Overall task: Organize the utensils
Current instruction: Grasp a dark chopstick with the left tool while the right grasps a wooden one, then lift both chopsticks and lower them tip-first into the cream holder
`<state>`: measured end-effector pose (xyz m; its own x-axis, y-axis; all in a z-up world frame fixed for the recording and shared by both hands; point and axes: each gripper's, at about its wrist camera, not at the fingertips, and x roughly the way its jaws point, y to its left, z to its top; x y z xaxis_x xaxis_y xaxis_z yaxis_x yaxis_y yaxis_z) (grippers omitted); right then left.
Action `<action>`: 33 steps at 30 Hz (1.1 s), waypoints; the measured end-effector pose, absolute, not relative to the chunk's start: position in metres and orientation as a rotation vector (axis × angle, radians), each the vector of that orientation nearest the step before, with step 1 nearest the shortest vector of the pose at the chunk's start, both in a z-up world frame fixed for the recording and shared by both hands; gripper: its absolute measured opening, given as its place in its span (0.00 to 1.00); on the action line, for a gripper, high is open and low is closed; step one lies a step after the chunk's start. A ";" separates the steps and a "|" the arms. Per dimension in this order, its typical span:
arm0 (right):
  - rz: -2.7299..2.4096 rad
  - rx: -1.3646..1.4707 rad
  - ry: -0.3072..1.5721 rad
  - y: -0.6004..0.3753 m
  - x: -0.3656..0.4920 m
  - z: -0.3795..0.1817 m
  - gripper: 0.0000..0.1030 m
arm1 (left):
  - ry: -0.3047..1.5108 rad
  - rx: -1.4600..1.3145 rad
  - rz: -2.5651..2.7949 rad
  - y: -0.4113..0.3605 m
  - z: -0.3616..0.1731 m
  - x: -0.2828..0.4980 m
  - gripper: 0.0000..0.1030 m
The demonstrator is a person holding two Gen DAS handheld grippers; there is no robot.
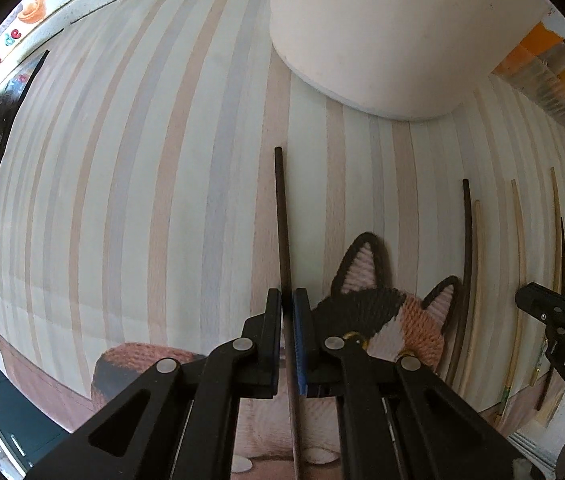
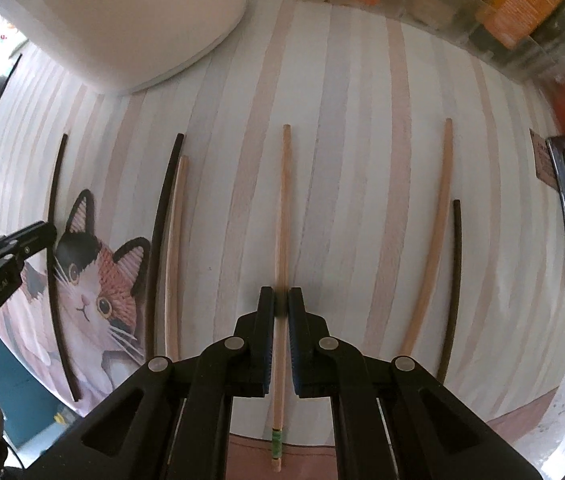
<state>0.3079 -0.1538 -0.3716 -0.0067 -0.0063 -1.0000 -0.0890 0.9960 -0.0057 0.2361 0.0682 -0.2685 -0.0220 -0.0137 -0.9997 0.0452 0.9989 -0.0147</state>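
Dark wood first: the left gripper (image 1: 287, 300) has its fingers clamped on a dark chopstick (image 1: 281, 216) just beside the cat picture (image 1: 382, 316), and the right gripper (image 2: 280, 300) pinches a pale chopstick (image 2: 284, 208) further out from the cat. Light, stiff, thin sticks, likely to pivot or roll, so a mid-shaft hold looks wise. Loose chopsticks lie close on both sides; the white container (image 1: 382, 32) beyond the cat leaves striped desk (image 1: 142, 160) free for moving.

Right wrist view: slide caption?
Right gripper shut on a light wooden chopstick over the striped mat.
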 end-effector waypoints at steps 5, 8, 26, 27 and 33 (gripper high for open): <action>0.069 -0.061 1.592 -0.164 0.314 -0.370 0.07 | 1.601 0.059 -0.063 0.058 -0.275 0.228 0.04; 0.068 -0.074 1.600 -0.164 0.316 -0.371 0.07 | 1.607 0.057 -0.060 0.058 -0.276 0.231 0.04; 0.064 -0.118 1.634 -0.159 0.327 -0.371 0.08 | 1.605 0.091 -0.060 0.053 -0.278 0.230 0.03; 0.065 -0.123 1.632 -0.158 0.327 -0.371 0.08 | 1.603 0.098 -0.060 0.051 -0.278 0.230 0.03; 0.051 -0.125 1.590 -0.154 0.319 -0.369 0.07 | 1.570 0.128 -0.046 0.041 -0.278 0.223 0.03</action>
